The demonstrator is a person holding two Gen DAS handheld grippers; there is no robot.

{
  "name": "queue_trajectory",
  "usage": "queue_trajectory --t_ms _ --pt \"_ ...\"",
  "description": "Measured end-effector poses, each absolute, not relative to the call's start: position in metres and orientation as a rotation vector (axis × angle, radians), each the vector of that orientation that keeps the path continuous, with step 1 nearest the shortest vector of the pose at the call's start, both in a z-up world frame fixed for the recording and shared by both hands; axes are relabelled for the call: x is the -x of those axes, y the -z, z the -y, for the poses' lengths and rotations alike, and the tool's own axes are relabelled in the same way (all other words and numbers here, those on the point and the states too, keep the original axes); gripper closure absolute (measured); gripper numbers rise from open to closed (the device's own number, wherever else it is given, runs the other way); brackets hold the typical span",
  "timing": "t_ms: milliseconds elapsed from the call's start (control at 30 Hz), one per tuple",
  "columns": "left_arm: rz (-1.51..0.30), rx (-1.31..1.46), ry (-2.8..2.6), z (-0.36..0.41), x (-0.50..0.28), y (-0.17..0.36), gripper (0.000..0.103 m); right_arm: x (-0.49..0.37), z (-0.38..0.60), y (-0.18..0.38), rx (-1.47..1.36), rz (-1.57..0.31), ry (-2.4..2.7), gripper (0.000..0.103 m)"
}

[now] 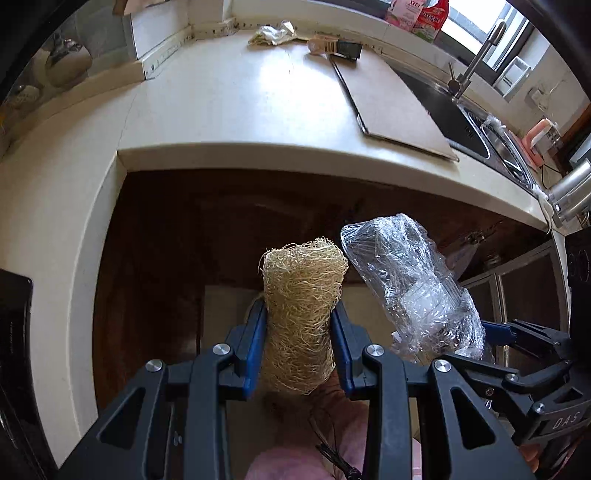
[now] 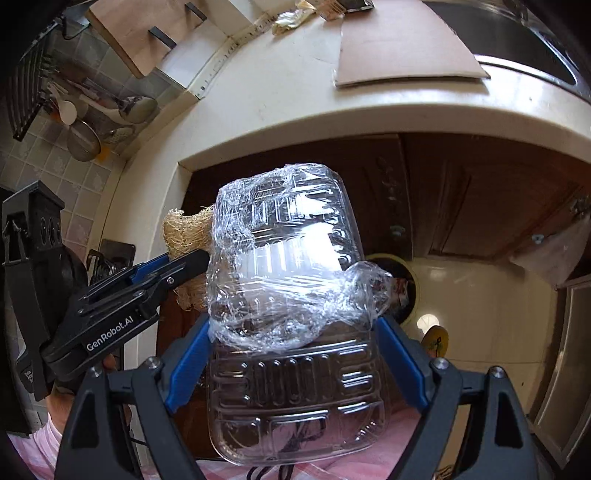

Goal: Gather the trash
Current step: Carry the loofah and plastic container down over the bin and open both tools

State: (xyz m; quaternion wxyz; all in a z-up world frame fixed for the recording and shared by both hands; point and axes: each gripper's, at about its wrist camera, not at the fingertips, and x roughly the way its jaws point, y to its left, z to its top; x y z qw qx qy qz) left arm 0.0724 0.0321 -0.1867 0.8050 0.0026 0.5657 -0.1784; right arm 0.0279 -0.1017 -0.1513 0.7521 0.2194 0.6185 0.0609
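The left gripper (image 1: 299, 339) is clenched on a straw-coloured loofah scrubber (image 1: 301, 314), squeezing it at its waist, and holds it below the counter edge (image 1: 295, 158) in front of the dark cabinet doors. The right gripper (image 2: 293, 354) grips a clear plastic tray wrapped in cling film (image 2: 288, 295), which from the left wrist view hangs at about 3 o'clock of the loofah, just beside it. Two pieces of trash are therefore in hand but not yet dropped. A round bin opening (image 2: 402, 284) shows at 3 o'clock of the tray in the right wrist view, low on the floor; that looks like the destination. More seems left: a crumpled wrapper (image 1: 273, 34) lies at 12 o'clock, at the far back of the counter.
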Motion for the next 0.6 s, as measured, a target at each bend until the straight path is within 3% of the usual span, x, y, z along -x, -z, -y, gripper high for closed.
queue_trajectory --t_ms 300,600 --pt "-1.344 -0.013 0.372 -0.018 -0.056 0.276 0.071 -0.011 0.103 0.238 -0.520 -1.513 -0.091 0.015" --pt "-1.478 0.012 0.342 -0.009 -0.068 0.413 0.069 -0.005 0.111 0.400 -0.509 -1.748 -0.036 0.014"
